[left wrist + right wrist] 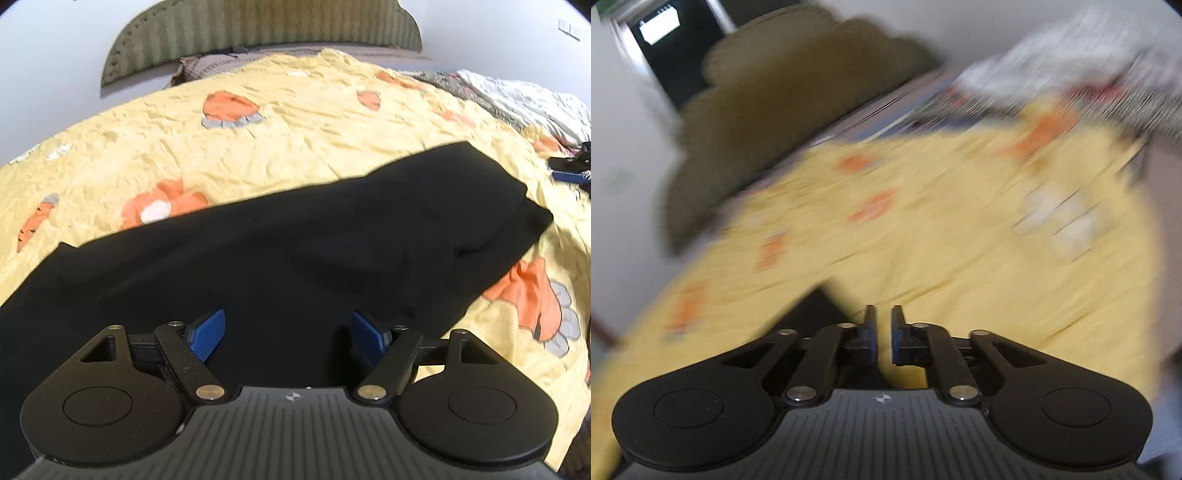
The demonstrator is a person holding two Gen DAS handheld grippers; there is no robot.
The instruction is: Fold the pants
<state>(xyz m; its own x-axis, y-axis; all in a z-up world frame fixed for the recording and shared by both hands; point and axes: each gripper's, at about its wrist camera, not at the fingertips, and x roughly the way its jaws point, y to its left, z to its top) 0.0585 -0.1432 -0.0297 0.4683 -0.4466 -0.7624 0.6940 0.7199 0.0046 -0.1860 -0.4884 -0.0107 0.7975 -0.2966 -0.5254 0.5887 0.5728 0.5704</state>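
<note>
Left-wrist view: the pants (280,236) lie flat across the yellow bedspread (295,140), black, running from lower left to upper right. The left tool (288,336) hovers over them, fingers wide apart, nothing between. The right tool (570,170) shows at the right edge.

Right-wrist view, blurred: the right tool (883,332) stands nearly together, a narrow gap, empty. Only a pants corner shows. A green headboard (768,122), pale wall (624,155) and dark doorway (676,51) stand behind the bed.
</note>
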